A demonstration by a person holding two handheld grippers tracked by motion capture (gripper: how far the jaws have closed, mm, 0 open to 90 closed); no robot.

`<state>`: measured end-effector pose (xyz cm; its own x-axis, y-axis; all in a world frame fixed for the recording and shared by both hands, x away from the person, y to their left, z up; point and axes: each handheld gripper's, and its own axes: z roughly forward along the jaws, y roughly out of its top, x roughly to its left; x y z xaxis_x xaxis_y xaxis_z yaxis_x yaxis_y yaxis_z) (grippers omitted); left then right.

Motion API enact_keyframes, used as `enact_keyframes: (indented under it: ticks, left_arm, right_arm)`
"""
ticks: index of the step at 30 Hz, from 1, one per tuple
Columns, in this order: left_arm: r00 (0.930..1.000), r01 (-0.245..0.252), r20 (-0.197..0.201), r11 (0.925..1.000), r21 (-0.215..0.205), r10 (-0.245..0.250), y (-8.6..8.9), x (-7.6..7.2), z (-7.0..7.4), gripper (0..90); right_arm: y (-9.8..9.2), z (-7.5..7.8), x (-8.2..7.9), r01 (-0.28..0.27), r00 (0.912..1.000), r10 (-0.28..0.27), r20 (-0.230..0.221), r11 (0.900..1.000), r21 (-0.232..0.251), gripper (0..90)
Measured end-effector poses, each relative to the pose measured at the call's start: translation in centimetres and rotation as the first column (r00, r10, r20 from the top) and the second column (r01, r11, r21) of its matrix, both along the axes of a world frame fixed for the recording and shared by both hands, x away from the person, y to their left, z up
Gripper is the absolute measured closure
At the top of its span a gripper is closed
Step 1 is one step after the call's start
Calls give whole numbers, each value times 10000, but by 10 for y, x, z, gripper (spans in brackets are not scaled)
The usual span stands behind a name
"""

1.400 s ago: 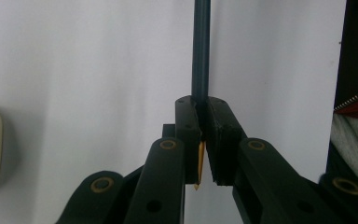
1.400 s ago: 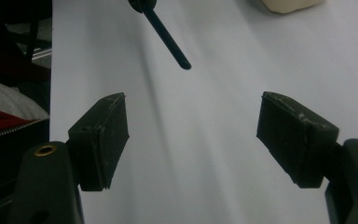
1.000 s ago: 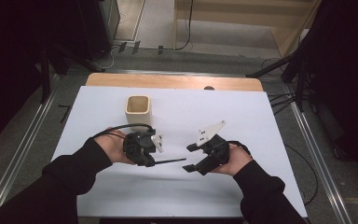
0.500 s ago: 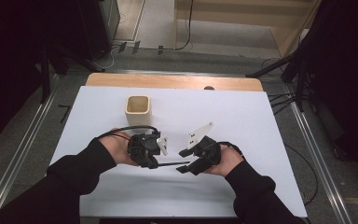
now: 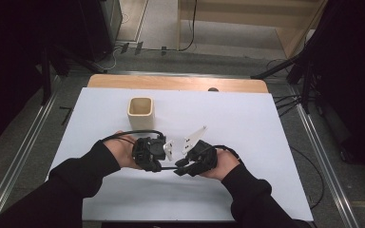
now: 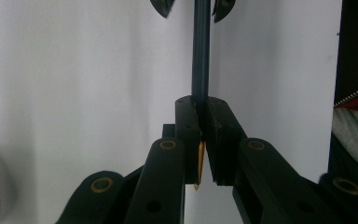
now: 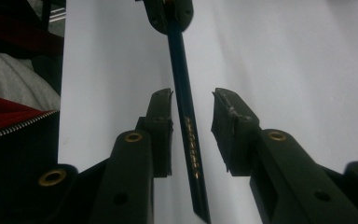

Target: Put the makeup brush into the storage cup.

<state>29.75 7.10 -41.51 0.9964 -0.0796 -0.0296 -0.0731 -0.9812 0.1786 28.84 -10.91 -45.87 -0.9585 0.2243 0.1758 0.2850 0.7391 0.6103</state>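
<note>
A dark blue pencil (image 6: 200,56) with gold lettering lies level above the white table (image 5: 247,123). My left gripper (image 6: 200,105) is shut on it near its sharpened end, whose wooden tip pokes back between the jaws. In the high view the left gripper (image 5: 158,164) and the right gripper (image 5: 179,168) face each other at the table's near middle, close together. In the right gripper view the pencil (image 7: 185,116) runs between the jaws of my right gripper (image 7: 193,100), which stand open on either side of it without touching.
A cream square cup (image 5: 140,113) stands upright on the table behind the left hand. A wooden strip (image 5: 176,83) edges the far side. Dark sleeves come in from the bottom, and cables trail from both grippers.
The right gripper has slid left along the pencil towards the left gripper, so the hands are closer together. The left gripper keeps its hold.
</note>
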Motion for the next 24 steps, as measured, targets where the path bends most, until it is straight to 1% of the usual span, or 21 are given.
enact_keyframes:
  ticks: [2, 3, 4, 5, 8, 9, 11, 14, 16, 17, 18, 19, 20, 21, 22, 23, 24]
  left_arm:
    - [9998, 182, 64, 9998, 86, -182, -1, 0, 0, 847]
    - [9998, 189, 30, 9998, 67, -189, -2, -1, -1, 847]
    - [9999, 148, 87, 9999, 62, -149, -2, -1, -1, 847]
    - [9999, 145, 61, 9998, 106, -146, -2, -1, -2, 847]
    - [10000, 83, -1, 9999, 88, -83, -2, 0, -3, 847]
    - [9999, 154, 14, 9999, 67, -154, -2, 0, -3, 847]
    - [9999, 170, 3, 9998, 73, -170, -3, 0, -3, 847]
    - [9996, 291, -47, 9996, 58, -291, -3, 1, -4, 847]
    - [9995, 275, -162, 9996, -29, -276, -3, 1, -4, 844]
    - [9995, 177, -241, 9998, -88, -179, -2, 2, -4, 839]
    - [9997, 145, -213, 9999, -84, -146, -2, 3, -3, 831]
    - [9996, 48, -277, 9998, -196, -53, -1, 4, -2, 818]
    - [9992, -60, -395, 9994, -328, 47, 0, 6, 0, 781]
    - [9984, -214, -541, 9987, -465, 189, 1, 8, 1, 726]
    - [9979, -306, -588, 9982, -524, 275, 2, 9, 1, 685]
    - [9973, -444, -614, 9968, -661, 403, 4, 11, 3, 650]
    - [9964, -551, -686, 9953, -802, 496, 6, 13, 3, 603]
  right_arm:
    - [2, -1, -1, 47, 9999, -46, -126, 10000, 47, 711]
    - [3, -1, 0, -68, 9999, 68, -78, 9999, 88, 727]
    - [4, -1, 0, -79, 9999, 80, -100, 9999, 99, 735]
    - [4, -2, 0, -145, 9998, 146, -99, 9999, 87, 766]
    - [5, -3, -1, -107, 9998, 108, -178, 9999, 64, 810]
    - [5, -3, -1, -155, 9997, 157, -179, 9998, 89, 821]
    - [5, -3, -1, -179, 9996, 181, -230, 9998, 111, 828]
    - [5, -4, 0, -357, 9988, 361, -315, 9993, 143, 838]
    - [4, -4, 0, -377, 9985, 383, -389, 9991, 175, 843]
    - [3, -4, 0, -410, 9984, 418, -383, 9990, 204, 844]
    - [3, -4, 0, -404, 9983, 415, -409, 9988, 270, 845]
    - [2, -4, 0, -383, 9984, 394, -397, 9988, 289, 845]
    - [1, -3, 0, -349, 9984, 362, -426, 9989, 322, 845]
    - [0, -2, 0, -245, 9987, 261, -448, 9991, 350, 845]
    - [-1, -2, 0, -192, 9989, 207, -427, 9992, 353, 845]
    - [-3, -1, 0, -71, 9985, 88, -537, 9995, 312, 845]
    - [-5, -1, 0, 53, 9988, -38, -489, 9995, 307, 845]
